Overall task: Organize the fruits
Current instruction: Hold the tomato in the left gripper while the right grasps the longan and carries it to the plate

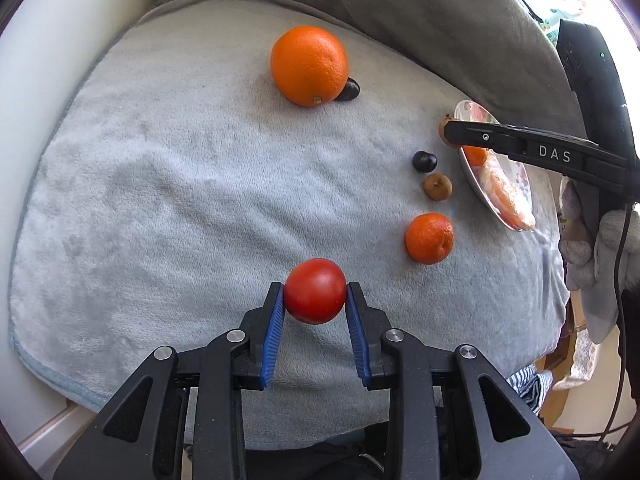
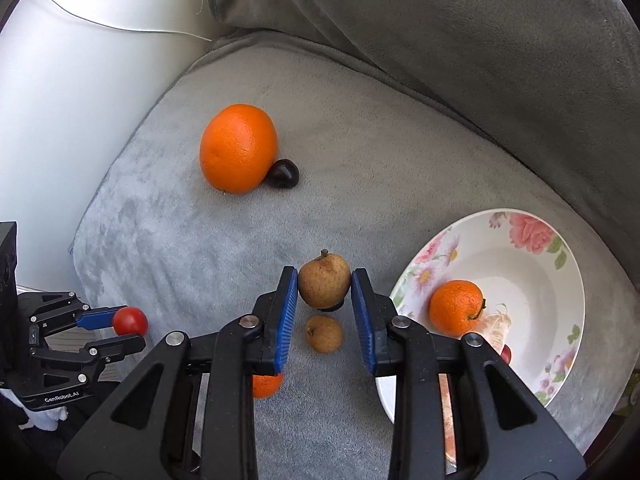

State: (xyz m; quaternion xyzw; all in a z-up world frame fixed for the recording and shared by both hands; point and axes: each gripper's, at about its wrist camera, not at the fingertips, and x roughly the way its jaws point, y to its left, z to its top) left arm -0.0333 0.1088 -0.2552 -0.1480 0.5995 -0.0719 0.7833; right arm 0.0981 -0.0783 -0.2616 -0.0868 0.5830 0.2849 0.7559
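A pale grey plush blanket [image 1: 160, 200] covers the seat cushion of a sofa, with a darker grey back cushion [image 2: 440, 40] behind and a white armrest [image 2: 60, 100] to one side. Nearest me, the left gripper [image 1: 315, 292] has its blue pads clamped on a small round red tomato [image 1: 315, 291], held clear of the blanket and pointing steeply down. The right gripper [image 2: 325, 286] is tipped down just as steeply, pinching a small brownish speckled pear-shaped fruit [image 2: 324, 285] above the cloth.

Both grips look risky to me: each fruit is round and smooth and sits at the very tips of the pads, so a jolt or a roll of the wrist could squirt it out onto the soft blanket, where it would roll. Squeeze harder and the tomato could split.

Just below the right gripper lie a small round brown fruit [image 2: 324, 334] and, partly hidden, a small mandarin [image 1: 429, 238]. To the right, the white floral-rimmed bowl [image 2: 532, 236] already holds a second mandarin [image 2: 456, 307] and something pale pink I can't identify; it sits on a yielding cushion, so a fruit dropped on its rim could tip it.

Farther back, a large orange [image 2: 238, 148] rests touching a dark, glossy chestnut-like fruit [image 2: 283, 174], both untouched. Another dark one [image 1: 425, 160] lies near the bowl
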